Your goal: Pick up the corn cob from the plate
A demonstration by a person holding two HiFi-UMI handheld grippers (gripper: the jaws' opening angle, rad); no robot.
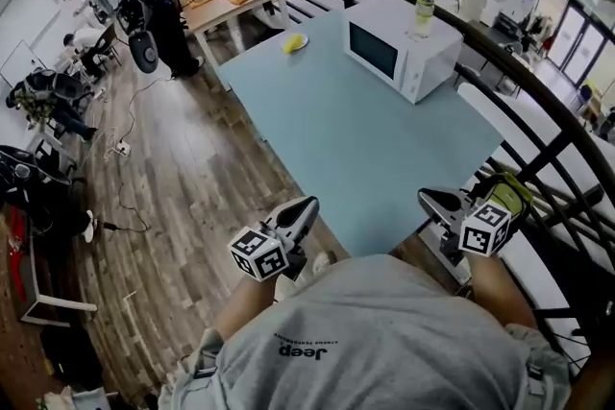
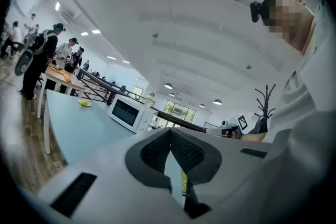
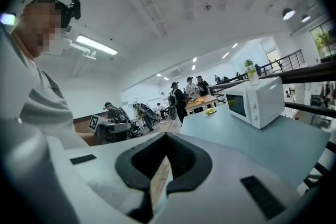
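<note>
A yellow corn cob lies on a small pale plate at the far end of the light blue table. It also shows small and distant as the corn cob in the left gripper view and the corn cob in the right gripper view. My left gripper hovers at the table's near left edge, far from the plate, jaws shut and empty. My right gripper is at the near right edge, jaws together with nothing between them.
A white microwave stands at the table's right side with a bottle on top. A black railing curves along the right. Beyond the table's far end, people stand by a wooden table. Wooden floor lies to the left.
</note>
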